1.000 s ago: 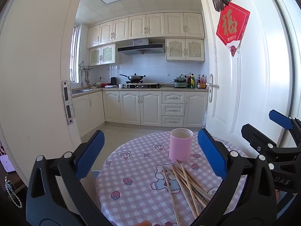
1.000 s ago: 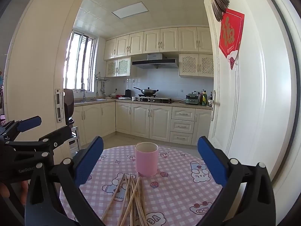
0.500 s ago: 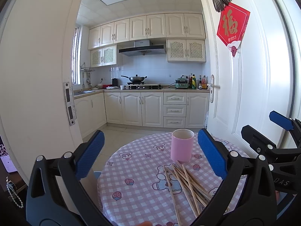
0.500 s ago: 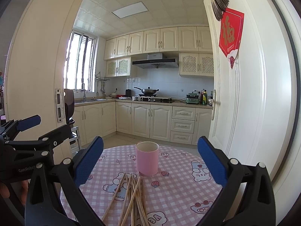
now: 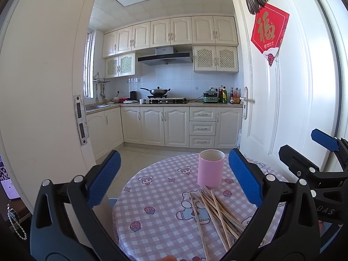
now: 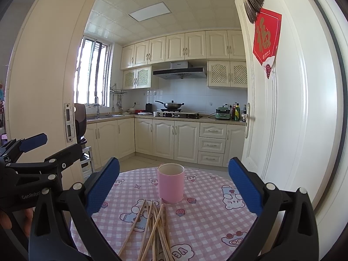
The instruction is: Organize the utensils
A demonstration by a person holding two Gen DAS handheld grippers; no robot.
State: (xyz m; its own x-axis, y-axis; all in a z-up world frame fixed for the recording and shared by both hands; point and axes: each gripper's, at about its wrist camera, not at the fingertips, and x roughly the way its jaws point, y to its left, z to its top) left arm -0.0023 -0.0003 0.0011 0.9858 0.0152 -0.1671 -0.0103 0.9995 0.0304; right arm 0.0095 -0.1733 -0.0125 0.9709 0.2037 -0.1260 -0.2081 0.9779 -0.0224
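Two grippers, left (image 5: 174, 180) and right (image 6: 174, 187), jaws wide apart, empty. Pink cup (image 6: 171, 183) upright mid-frame on counter (image 6: 208, 221). Loose chopsticks (image 6: 152, 228) lower centre, just beside cup.

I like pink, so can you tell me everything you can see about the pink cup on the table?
The pink cup is a plain, straight-sided cylinder with no handle showing, smooth and matte, maybe ceramic or plastic. Its inside looks pale, and nothing sticks out of the open top. It stands upright on the pink checked tablecloth, towards the table's far side. The loose wooden chopsticks lie just in front of it, their tips near its base; whether they touch it is unclear. Neither gripper touches it.
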